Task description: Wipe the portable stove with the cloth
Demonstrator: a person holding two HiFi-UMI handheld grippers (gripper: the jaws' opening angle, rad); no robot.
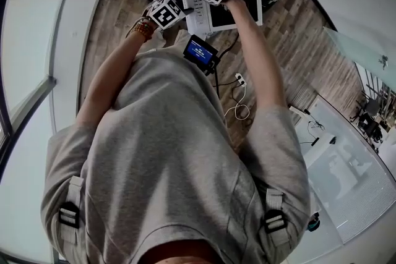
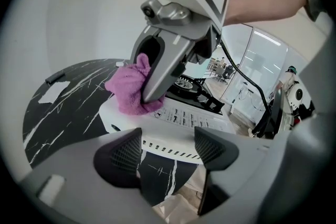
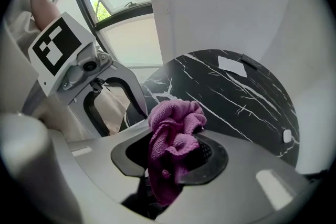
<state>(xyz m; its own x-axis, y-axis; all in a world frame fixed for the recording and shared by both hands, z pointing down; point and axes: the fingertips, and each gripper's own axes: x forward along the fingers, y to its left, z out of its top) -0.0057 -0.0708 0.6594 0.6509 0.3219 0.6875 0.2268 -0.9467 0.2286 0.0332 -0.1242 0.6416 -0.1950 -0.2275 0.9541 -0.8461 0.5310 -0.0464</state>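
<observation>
A person in a grey shirt leans over a round black desk [image 3: 239,105] of marble-look stone with thin white veins. A white portable stove [image 2: 173,134] sits at the desk's near edge. Its body is smooth and boxy, with a row of small slots along the front face. Set into its black top is a round metal burner grate [image 2: 188,85].

The right tool [image 3: 168,157] is clamped shut on a purple cloth [image 3: 176,128]. The cloth is soft, looped terry, bunched into folds that spill above and below the jaws. In the left gripper view, this tool presses the cloth down on the stove's white top at its left end, beside the black burner area.

The left tool [image 2: 168,152] hangs just in front of the stove with its ribbed black pads spread wide and nothing between them. Each tool carries a white cube with black square markers.

A flat white label [image 3: 231,65] lies on the desk near its far edge. A small device with a blue screen [image 1: 201,52] hangs at the person's chest. White cables [image 1: 238,99] trail over the wood-plank floor [image 1: 297,40] beside the desk.
</observation>
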